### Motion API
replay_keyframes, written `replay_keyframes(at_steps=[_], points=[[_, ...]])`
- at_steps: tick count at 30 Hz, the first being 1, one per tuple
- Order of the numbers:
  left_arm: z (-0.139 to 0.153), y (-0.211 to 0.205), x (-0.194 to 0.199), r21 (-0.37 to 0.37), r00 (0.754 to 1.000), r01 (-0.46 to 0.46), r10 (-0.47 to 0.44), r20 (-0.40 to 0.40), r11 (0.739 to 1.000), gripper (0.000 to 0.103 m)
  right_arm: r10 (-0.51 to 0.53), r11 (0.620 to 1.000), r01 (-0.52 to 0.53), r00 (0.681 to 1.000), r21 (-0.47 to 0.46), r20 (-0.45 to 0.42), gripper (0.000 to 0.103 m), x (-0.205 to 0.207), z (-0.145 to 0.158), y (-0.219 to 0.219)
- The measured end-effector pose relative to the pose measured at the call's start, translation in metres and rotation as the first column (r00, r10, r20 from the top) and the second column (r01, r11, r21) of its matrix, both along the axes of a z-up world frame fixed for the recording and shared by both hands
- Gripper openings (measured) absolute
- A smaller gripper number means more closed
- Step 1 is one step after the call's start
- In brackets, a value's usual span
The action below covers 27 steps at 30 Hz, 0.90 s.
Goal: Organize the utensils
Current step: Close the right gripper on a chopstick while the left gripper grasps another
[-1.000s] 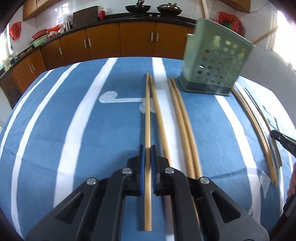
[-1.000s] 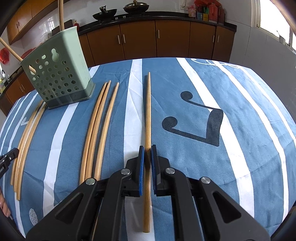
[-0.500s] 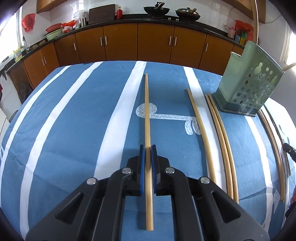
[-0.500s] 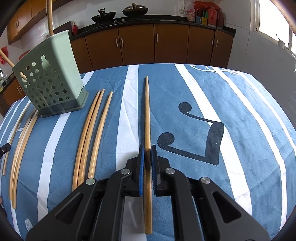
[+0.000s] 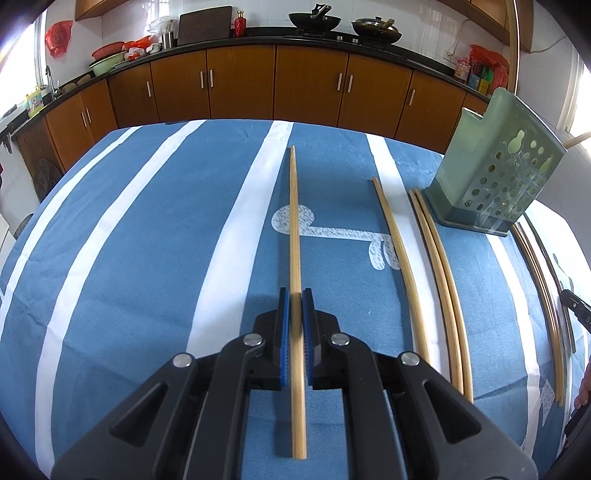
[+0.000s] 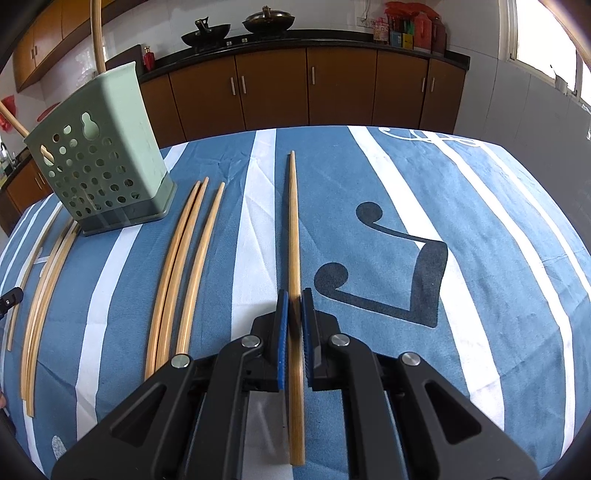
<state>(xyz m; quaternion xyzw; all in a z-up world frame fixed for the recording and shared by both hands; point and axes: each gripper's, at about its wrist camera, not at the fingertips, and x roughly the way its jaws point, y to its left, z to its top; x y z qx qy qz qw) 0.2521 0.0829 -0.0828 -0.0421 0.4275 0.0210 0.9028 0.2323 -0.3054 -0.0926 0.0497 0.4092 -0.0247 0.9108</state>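
Observation:
My left gripper [image 5: 294,295] is shut on a bamboo chopstick [image 5: 294,221] and holds it above the blue striped tablecloth [image 5: 147,240]. My right gripper [image 6: 294,295] is shut on another bamboo chopstick [image 6: 292,221] the same way. A green perforated utensil holder [image 5: 495,166] stands at the right in the left wrist view, and it shows at the left in the right wrist view [image 6: 99,162], with chopsticks sticking out of it. Three loose chopsticks [image 6: 184,266] lie on the cloth beside the holder, and more [image 6: 40,295] lie beyond it.
Brown kitchen cabinets [image 5: 277,85] and a dark counter with woks [image 5: 314,18] run behind the table. The table's far edge curves across both views. A grey wall [image 6: 535,110] is at the right in the right wrist view.
Both grippers have lifted and drawn back with their chopsticks. In the left wrist view the holder has shifted to the right; in the right wrist view it has moved little.

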Motion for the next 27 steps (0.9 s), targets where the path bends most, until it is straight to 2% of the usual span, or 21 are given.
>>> replay_keyframes(at_steps=[14, 27], points=[[0.000, -0.003, -0.002, 0.012, 1.000, 0.004, -0.004, -0.001, 1.000, 0.009, -0.002, 1.000, 0.002, 1.000, 0.008, -0.001, 0.009, -0.004, 0.000, 0.000], [0.000, -0.011, -0.037, 0.036, 0.999, 0.047, -0.046, -0.009, 0.998, 0.008, 0.023, 1.000, -0.024, 1.000, -0.007, -0.009, 0.008, -0.027, 0.000, 0.003]])
